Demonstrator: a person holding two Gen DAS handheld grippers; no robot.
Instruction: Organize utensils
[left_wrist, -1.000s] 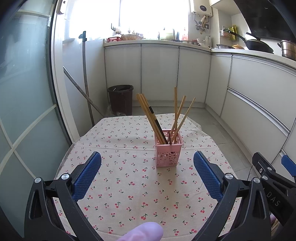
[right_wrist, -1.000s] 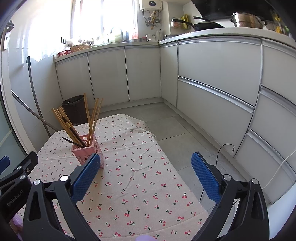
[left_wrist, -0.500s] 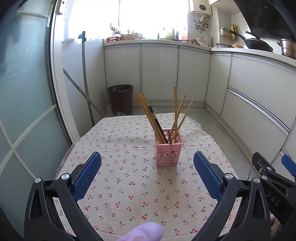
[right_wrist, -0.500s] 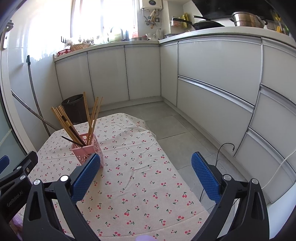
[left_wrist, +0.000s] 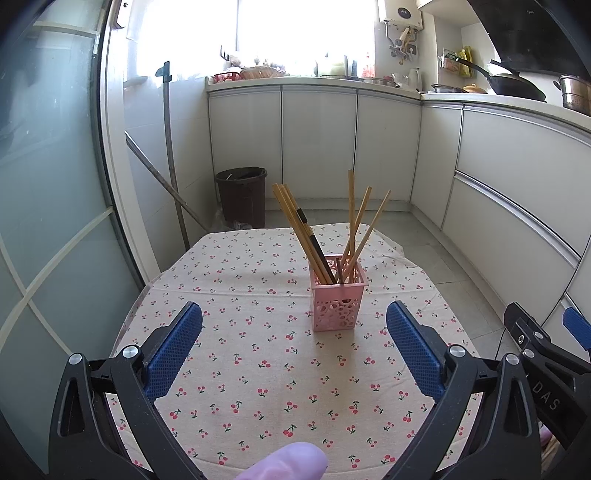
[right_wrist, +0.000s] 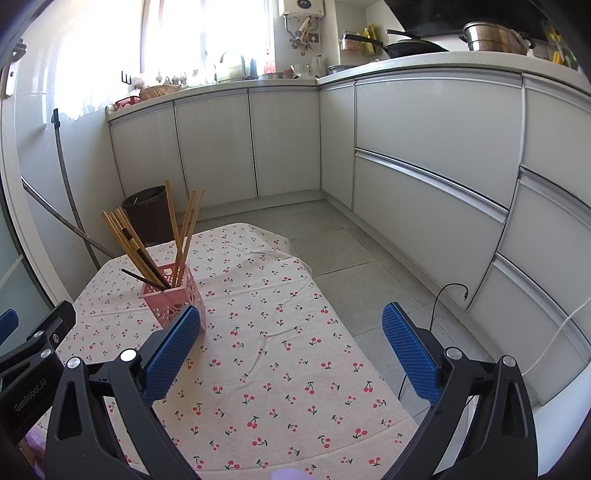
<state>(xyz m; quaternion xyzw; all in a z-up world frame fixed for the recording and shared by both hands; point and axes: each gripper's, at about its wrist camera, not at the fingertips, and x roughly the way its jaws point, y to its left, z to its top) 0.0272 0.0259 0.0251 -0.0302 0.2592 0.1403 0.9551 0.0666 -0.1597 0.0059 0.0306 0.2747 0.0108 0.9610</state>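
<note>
Both grippers released: left gripper (left_wrist: 293, 341) faces the pink holder (left_wrist: 338, 291) of chopsticks (left_wrist: 300, 230); right gripper (right_wrist: 291, 345) hovers over the counter (right_wrist: 280, 369).

L gripper (left_wrist: 294, 347): two black angular plastic arms w/ triangular cut-outs, each tipped w/ a blue pad of fine dimpled texture (left_wrist: 173, 347). Silver round screw heads are seen at the arm joints, two per side. A fingertip in a pale lilac glove (left_wrist: 284, 463) is seen at the bottom edge.

R gripper (right_wrist: 291, 350): same build, black frame, blue textured pads (right_wrist: 412, 354), silver screws. In the L view its side is marked "DAS" in grey letters; in the R view the L unit's side is marked "GenRobot.AI". A bit of lilac glove is seen low at the edge there too.
</note>
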